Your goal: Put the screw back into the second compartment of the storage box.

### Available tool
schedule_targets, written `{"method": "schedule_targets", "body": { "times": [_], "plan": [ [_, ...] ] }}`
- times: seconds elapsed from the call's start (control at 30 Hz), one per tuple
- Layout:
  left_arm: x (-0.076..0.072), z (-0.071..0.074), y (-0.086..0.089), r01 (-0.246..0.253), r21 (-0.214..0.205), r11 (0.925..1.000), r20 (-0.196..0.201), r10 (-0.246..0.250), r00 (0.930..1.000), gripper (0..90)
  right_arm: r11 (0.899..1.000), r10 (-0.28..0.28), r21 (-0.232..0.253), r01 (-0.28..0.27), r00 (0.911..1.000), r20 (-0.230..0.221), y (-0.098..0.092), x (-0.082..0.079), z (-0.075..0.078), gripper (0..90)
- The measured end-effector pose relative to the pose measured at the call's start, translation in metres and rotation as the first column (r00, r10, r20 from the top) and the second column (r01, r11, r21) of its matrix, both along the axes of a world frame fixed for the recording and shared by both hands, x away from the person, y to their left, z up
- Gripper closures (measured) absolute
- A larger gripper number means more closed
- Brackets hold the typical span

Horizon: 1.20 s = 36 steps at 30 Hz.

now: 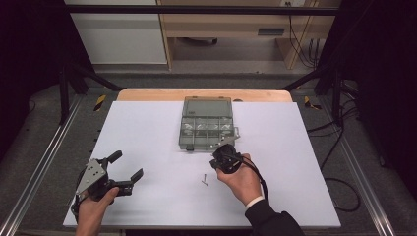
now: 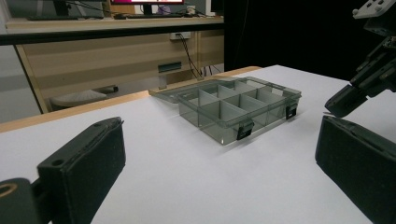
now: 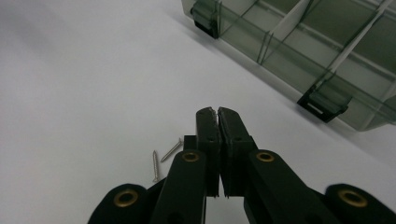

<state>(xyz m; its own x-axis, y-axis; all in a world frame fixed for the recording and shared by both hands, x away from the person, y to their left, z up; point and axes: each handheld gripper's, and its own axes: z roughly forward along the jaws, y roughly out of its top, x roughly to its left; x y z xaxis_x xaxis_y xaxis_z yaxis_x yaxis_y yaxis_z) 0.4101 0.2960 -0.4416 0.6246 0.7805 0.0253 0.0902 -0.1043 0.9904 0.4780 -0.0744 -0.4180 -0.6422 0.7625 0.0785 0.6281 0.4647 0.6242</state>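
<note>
A clear smoky compartment box (image 1: 206,125) lies open at mid-table, its lid folded back; it also shows in the left gripper view (image 2: 238,105) and the right gripper view (image 3: 327,56). My right gripper (image 1: 226,148) hovers just in front of the box's near edge, jaws pressed together (image 3: 217,112) with a thin pale sliver of a screw at their tips (image 2: 334,105). Two loose screws (image 3: 163,158) lie on the white sheet behind it (image 1: 204,180). My left gripper (image 1: 127,164) rests at the front left, wide open (image 2: 219,154) with nothing between its pads.
The white sheet (image 1: 147,132) covers the table, with a wooden strip (image 1: 147,94) along its far edge. Black frame posts and cables flank both sides. Wooden furniture stands beyond the table.
</note>
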Motion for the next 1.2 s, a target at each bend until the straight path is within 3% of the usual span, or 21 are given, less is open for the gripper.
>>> {"method": "schedule_targets", "body": {
  "times": [0.33, 0.5, 0.73, 0.97, 1.2],
  "plan": [
    [0.001, 0.0, 0.001, 0.004, -0.02, 0.9998, 0.006, -0.004, 1.0, 1.3, 0.999, 0.002, 0.046, -0.007, 0.9941, 0.108, 0.0, 0.015, 0.022, 88.1],
    [0.001, 0.0, 0.002, 0.008, -0.035, 0.9993, 0.008, -0.008, 0.9999, 1.2, 0.999, -0.001, 0.048, -0.005, 0.9917, 0.129, 0.002, 0.022, 0.025, 88.1],
    [0.001, -0.001, 0.001, 0.004, -0.025, 0.9997, 0.021, -0.004, 0.9998, 1.1, 0.998, -0.012, 0.058, 0.003, 0.9855, 0.169, 0.003, 0.031, 0.032, 88.1],
    [0.005, -0.001, 0.001, 0.011, -0.056, 0.9984, 0.019, -0.01, 0.9998, 1.1, 0.995, -0.046, 0.091, 0.028, 0.9798, 0.195, 0.006, 0.04, 0.033, 88.1],
    [0.006, -0.002, 0.001, 0.015, -0.066, 0.9977, 0.02, -0.013, 0.9997, 1.1, 0.992, -0.08, 0.118, 0.054, 0.9685, 0.236, 0.006, 0.053, 0.031, 88.1]
  ]
}}
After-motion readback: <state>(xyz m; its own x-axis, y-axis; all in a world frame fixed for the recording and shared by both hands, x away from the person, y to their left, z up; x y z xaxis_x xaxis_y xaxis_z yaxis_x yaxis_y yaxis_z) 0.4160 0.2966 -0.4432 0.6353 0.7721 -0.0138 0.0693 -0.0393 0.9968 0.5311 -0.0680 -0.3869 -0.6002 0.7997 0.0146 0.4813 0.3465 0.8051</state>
